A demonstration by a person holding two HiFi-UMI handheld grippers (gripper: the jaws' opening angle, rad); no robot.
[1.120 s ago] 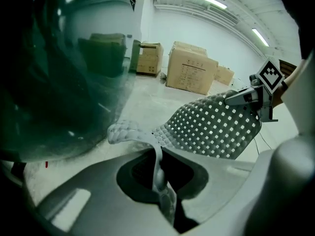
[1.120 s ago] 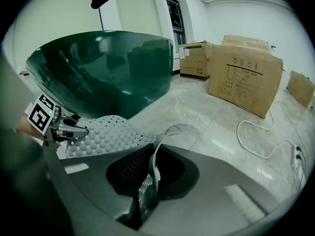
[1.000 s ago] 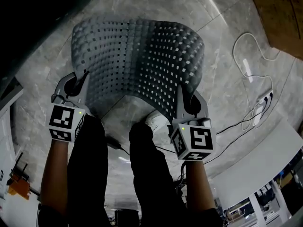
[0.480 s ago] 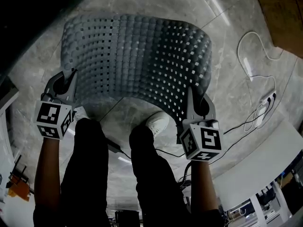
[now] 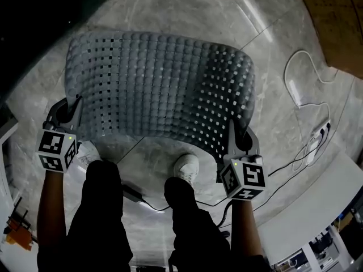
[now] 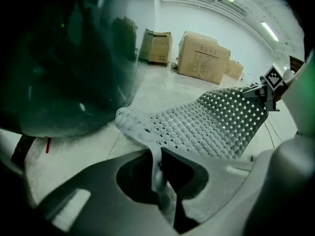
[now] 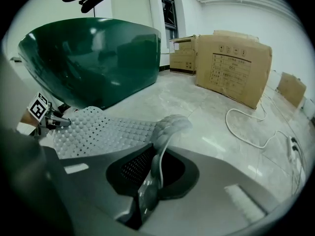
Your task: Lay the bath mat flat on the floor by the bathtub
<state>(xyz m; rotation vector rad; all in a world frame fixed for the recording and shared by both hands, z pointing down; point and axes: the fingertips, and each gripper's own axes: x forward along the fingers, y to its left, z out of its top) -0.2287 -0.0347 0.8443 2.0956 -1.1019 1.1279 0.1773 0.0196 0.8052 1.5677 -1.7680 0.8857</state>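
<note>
A grey perforated bath mat (image 5: 161, 86) hangs spread out above the marble floor, held by its two near corners. My left gripper (image 5: 72, 109) is shut on the mat's near left corner, and the mat edge (image 6: 155, 168) runs between its jaws. The near right corner is pinched in my right gripper (image 5: 232, 130), which is shut, with the mat (image 7: 162, 132) curling up from the jaws. The dark green bathtub (image 7: 93, 58) stands just beyond the mat's far edge and fills the top left of the head view as the bathtub (image 5: 39, 16).
The person's legs and white shoes (image 5: 186, 166) stand on the floor below the mat. A white cable and power strip (image 5: 315, 132) lie on the floor at the right. Cardboard boxes (image 7: 234, 65) stand by the wall. A dark cable (image 5: 136, 194) runs near the feet.
Both grippers have moved apart and lowered, pulling the mat wider and flatter. The left gripper shifted left, and the mat's far edge has gone closer to the tub.
</note>
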